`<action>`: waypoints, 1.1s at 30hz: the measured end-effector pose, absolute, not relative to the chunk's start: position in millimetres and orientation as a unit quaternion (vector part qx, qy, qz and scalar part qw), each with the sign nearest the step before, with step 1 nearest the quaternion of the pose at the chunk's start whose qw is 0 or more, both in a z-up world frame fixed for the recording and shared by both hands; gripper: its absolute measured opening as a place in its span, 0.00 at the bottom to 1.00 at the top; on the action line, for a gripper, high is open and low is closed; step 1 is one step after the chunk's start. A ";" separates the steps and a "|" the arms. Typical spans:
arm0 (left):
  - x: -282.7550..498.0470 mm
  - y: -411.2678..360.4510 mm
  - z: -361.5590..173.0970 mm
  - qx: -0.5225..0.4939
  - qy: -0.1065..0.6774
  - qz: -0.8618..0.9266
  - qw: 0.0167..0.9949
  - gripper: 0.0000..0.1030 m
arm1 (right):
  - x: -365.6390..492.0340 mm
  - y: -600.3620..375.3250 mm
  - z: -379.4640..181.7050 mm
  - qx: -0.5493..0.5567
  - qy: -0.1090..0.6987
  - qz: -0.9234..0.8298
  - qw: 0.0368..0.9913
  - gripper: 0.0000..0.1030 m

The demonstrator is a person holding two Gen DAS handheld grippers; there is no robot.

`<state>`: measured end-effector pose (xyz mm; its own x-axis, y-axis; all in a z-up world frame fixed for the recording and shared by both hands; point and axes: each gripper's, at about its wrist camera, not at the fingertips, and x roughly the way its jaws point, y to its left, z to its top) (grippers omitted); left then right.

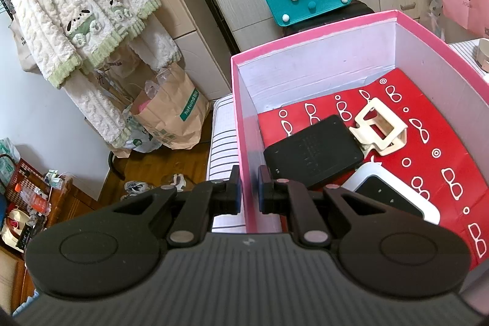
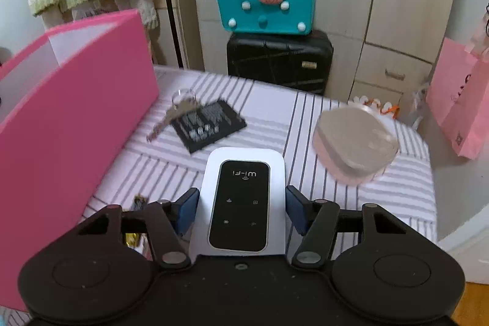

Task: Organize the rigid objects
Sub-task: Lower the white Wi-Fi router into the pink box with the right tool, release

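Observation:
In the left wrist view my left gripper (image 1: pixel 248 188) is shut on the left wall of the pink box (image 1: pixel 237 118). Inside the box lie a black flat case (image 1: pixel 314 152), a cream hair claw (image 1: pixel 380 126) and a white Wi-Fi device (image 1: pixel 394 197) on red patterned paper. In the right wrist view my right gripper (image 2: pixel 243 210) is shut on a white Wi-Fi router (image 2: pixel 243 203) with a black face, held above the striped bed. The pink box (image 2: pixel 70 118) stands to its left. A key (image 2: pixel 174 115), a black comb-like piece (image 2: pixel 207 124) and a clear pink container (image 2: pixel 354 142) lie on the bed.
A teal bag (image 2: pixel 266 5) sits on a black suitcase (image 2: pixel 279 63) behind the bed. A pink shopping bag (image 2: pixel 458 100) hangs at the right. Fluffy clothes (image 1: pixel 76 8) and paper bags (image 1: pixel 171 115) stand at the left, over the wooden floor.

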<state>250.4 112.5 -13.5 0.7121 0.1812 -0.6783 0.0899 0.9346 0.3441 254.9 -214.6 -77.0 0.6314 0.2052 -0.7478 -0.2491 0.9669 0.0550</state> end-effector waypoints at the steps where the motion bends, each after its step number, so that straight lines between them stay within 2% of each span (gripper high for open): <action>1: 250.7 112.0 -13.8 0.179 0.379 0.025 0.908 0.09 | 254.0 -215.8 -70.6 -0.023 0.407 0.129 0.904 0.64; 9: 250.5 113.3 -13.5 0.177 0.380 0.026 0.908 0.09 | 225.8 -194.3 15.6 0.010 0.336 0.250 0.908 0.64; 14: 249.5 115.0 -13.1 0.174 0.380 0.026 0.908 0.09 | 218.3 -140.9 53.5 -0.027 0.320 0.380 0.867 0.64; 24: 249.6 116.6 -12.3 0.167 0.380 0.026 0.909 0.09 | 225.2 -51.4 11.0 -0.118 0.420 0.476 0.764 0.64; 33: 249.3 116.4 -12.4 0.168 0.380 0.025 0.909 0.09 | 244.8 -29.2 -14.9 -0.139 0.449 0.441 0.764 0.64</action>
<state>249.3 116.4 -12.4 0.7106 0.1741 -0.6817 0.0815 0.9420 0.3255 244.8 -29.2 -14.9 0.2073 0.5497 -0.8092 -0.7989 0.5725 0.1843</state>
